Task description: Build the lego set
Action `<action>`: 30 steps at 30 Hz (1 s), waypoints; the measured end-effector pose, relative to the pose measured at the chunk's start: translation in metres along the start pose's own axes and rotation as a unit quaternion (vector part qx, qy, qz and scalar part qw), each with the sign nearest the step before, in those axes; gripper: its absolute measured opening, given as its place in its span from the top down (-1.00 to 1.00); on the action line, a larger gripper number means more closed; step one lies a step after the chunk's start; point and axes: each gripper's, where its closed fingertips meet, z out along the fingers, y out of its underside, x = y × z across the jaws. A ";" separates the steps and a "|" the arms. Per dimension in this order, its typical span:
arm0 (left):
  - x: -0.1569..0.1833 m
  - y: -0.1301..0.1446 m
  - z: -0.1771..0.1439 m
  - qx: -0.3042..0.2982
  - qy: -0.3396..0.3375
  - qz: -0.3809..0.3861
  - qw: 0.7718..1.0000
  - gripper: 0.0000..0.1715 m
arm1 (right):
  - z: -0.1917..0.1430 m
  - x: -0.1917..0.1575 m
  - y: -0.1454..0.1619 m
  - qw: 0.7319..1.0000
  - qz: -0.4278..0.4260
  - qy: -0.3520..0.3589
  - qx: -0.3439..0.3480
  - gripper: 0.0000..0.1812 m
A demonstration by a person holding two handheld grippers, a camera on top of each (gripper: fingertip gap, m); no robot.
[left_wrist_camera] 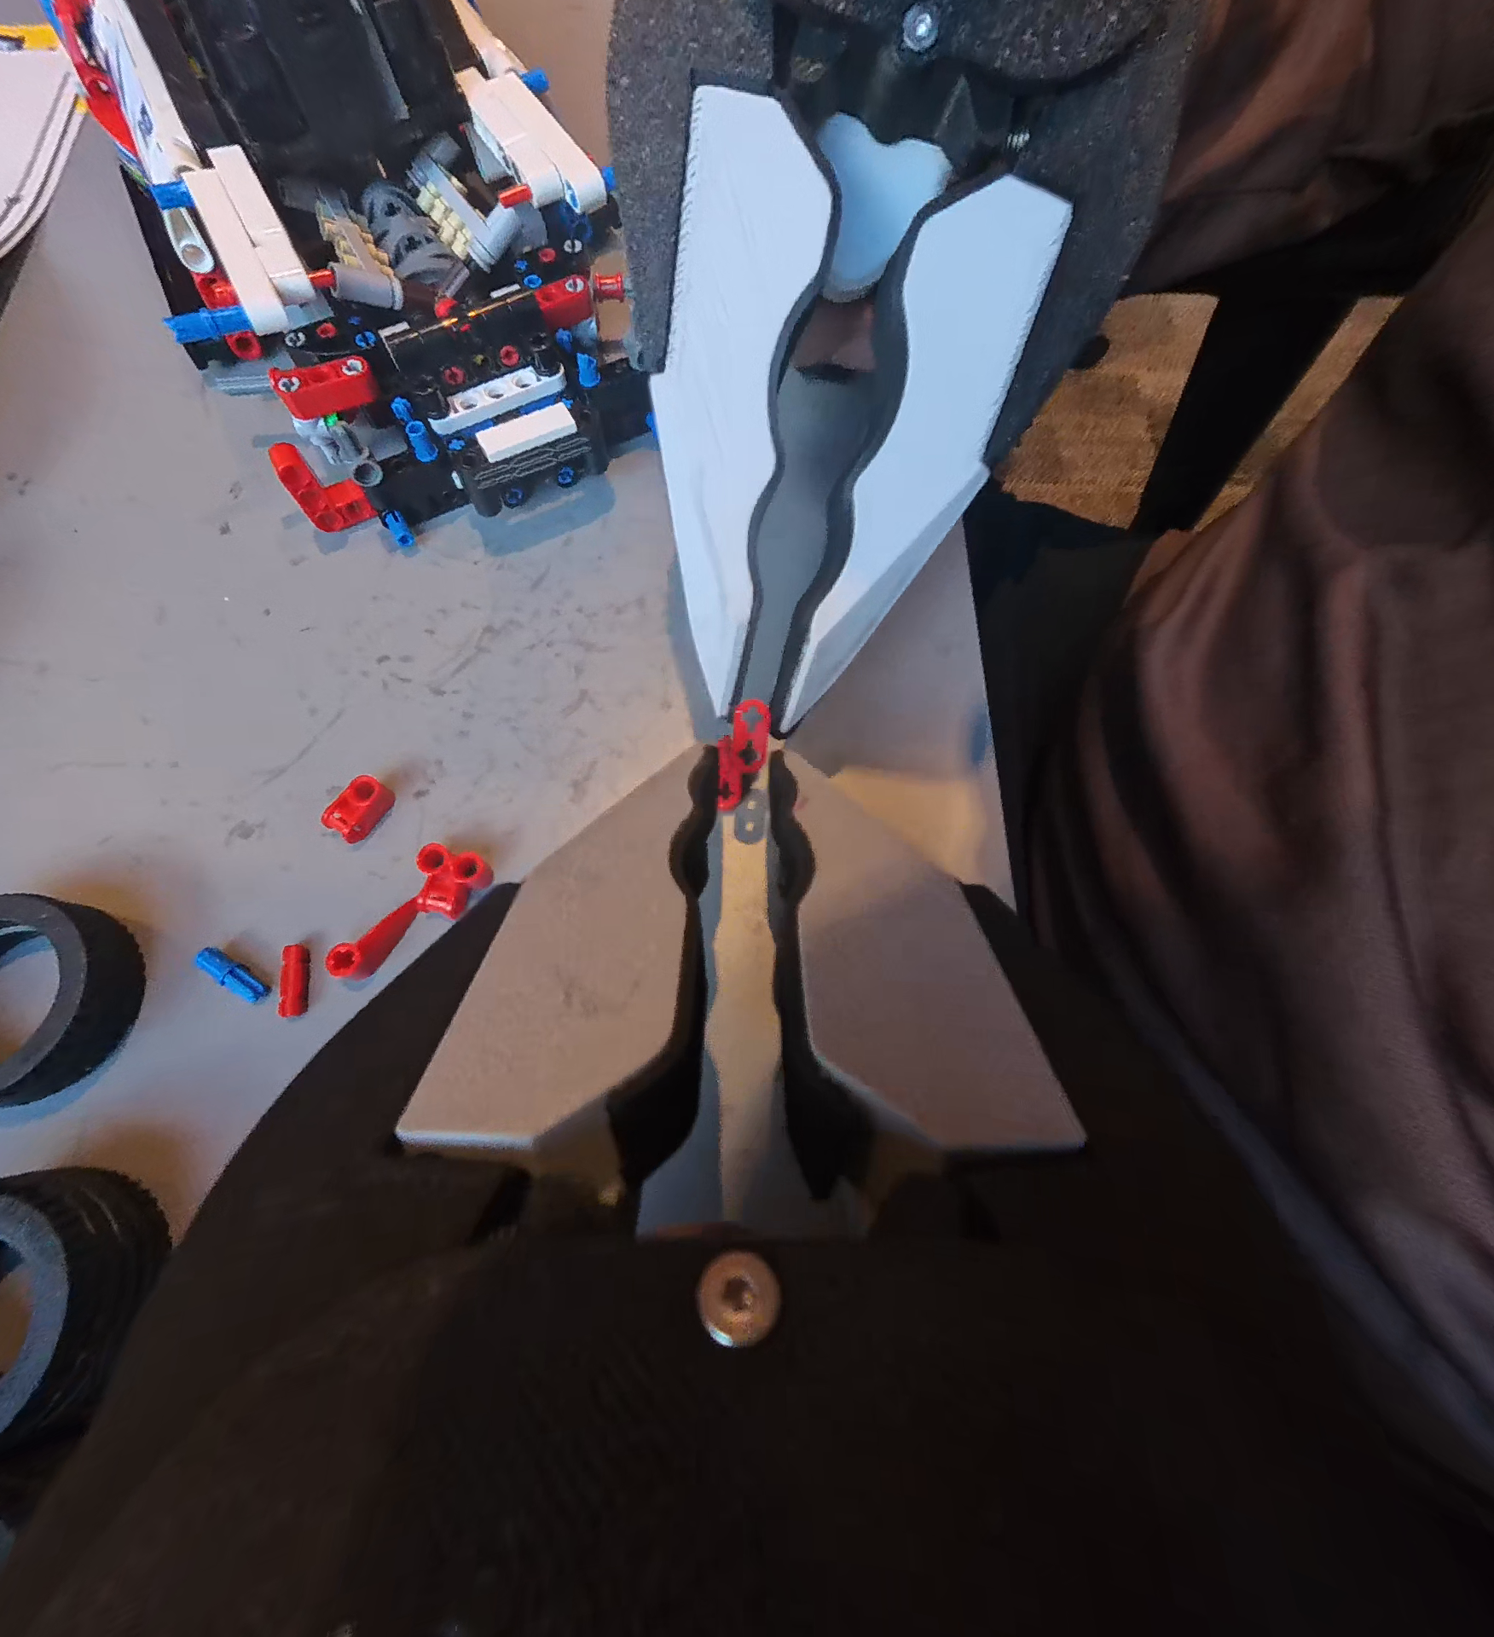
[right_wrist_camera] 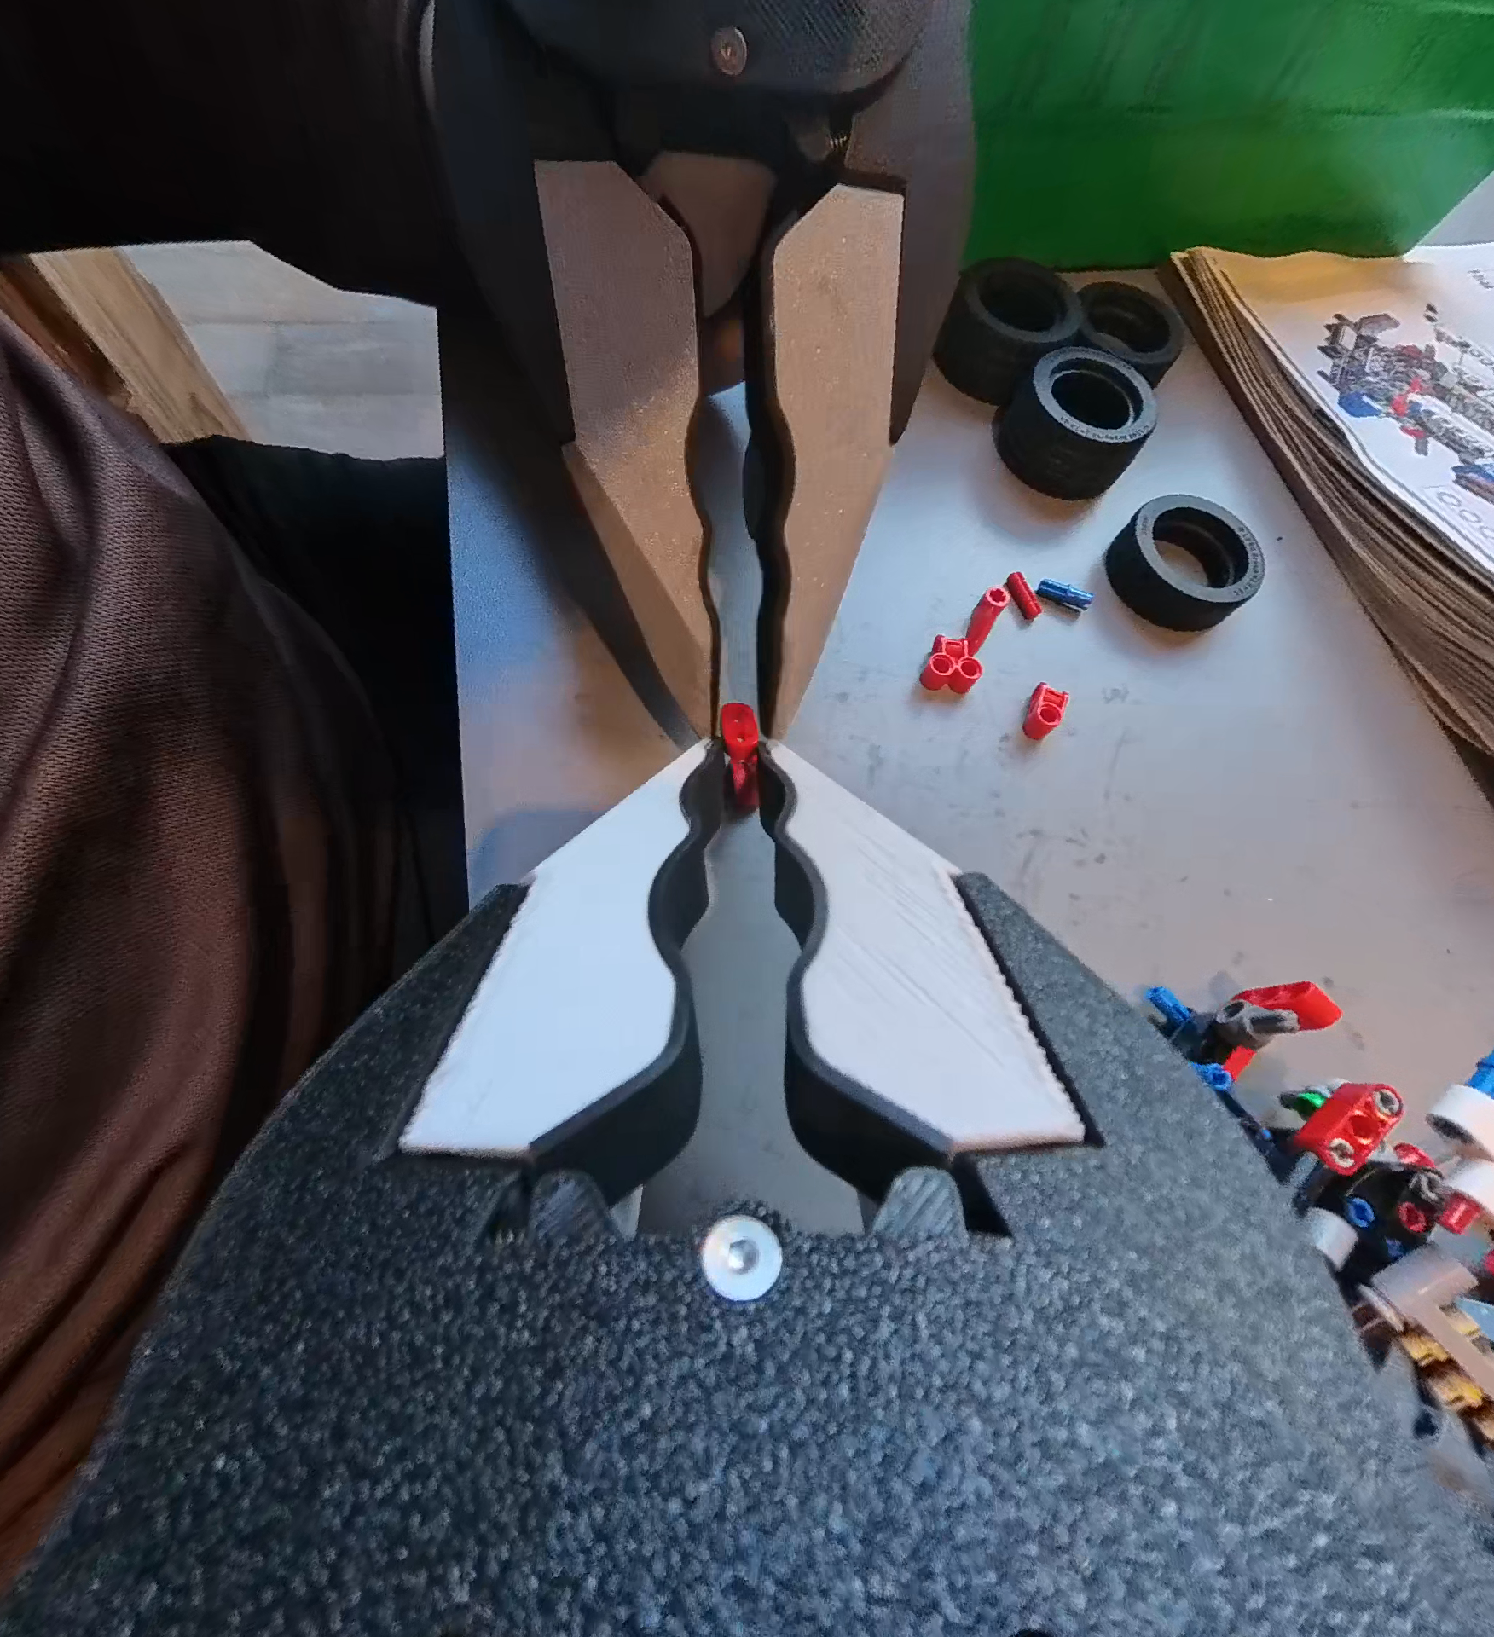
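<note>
A small red lego piece (left_wrist_camera: 743,753) is held over the table's near edge, pinched from both ends. My left gripper (left_wrist_camera: 739,769) comes from below in its own view and is shut on the piece's lower end. My right gripper (left_wrist_camera: 757,722) comes from above there and is shut on its upper end. In the right wrist view the red piece (right_wrist_camera: 739,742) sits between my right gripper (right_wrist_camera: 739,757) below and my left gripper (right_wrist_camera: 739,722) above. I cannot tell whether it is one part or two. The partly built car model (left_wrist_camera: 371,292) stands at the upper left.
Loose red connectors (left_wrist_camera: 358,808) (left_wrist_camera: 451,872), a red pin (left_wrist_camera: 292,979) and a blue pin (left_wrist_camera: 232,974) lie on the grey table. Black tyres (left_wrist_camera: 17,1001) (right_wrist_camera: 1071,434) are nearby. An instruction booklet (right_wrist_camera: 1434,399) lies at the right. A person's brown clothing (left_wrist_camera: 1302,797) is close behind the grippers. My left and right fingertips are right by each other. The partly built car model (left_wrist_camera: 371,292) is about 15 cm from both grippers' fingertips.
</note>
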 end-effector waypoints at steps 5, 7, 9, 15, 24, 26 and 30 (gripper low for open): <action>0.002 -0.003 -0.001 0.020 0.012 -0.002 1.000 0.95 | -0.001 0.000 -0.002 1.000 0.008 -0.006 0.010 0.93; 0.002 -0.003 -0.001 0.021 0.011 0.002 1.000 0.95 | -0.001 0.000 -0.002 1.000 0.010 -0.008 0.011 0.93; 0.001 -0.003 -0.001 0.022 0.007 0.006 1.000 0.95 | -0.001 0.000 -0.002 1.000 0.009 -0.008 0.010 0.92; -0.002 0.002 0.001 0.000 0.002 0.009 1.000 0.95 | -0.002 0.001 0.001 1.000 0.002 -0.004 0.005 0.90; 0.000 -0.002 0.002 -0.007 0.003 0.018 1.000 0.95 | -0.001 0.001 0.000 1.000 -0.003 -0.001 0.004 0.92; -0.001 -0.003 0.002 -0.005 0.002 0.019 1.000 0.95 | -0.001 0.002 0.000 1.000 0.001 -0.001 0.006 0.92; -0.001 0.000 0.002 -0.007 0.002 0.020 1.000 0.95 | 0.001 0.002 0.001 1.000 0.000 -0.002 -0.001 0.92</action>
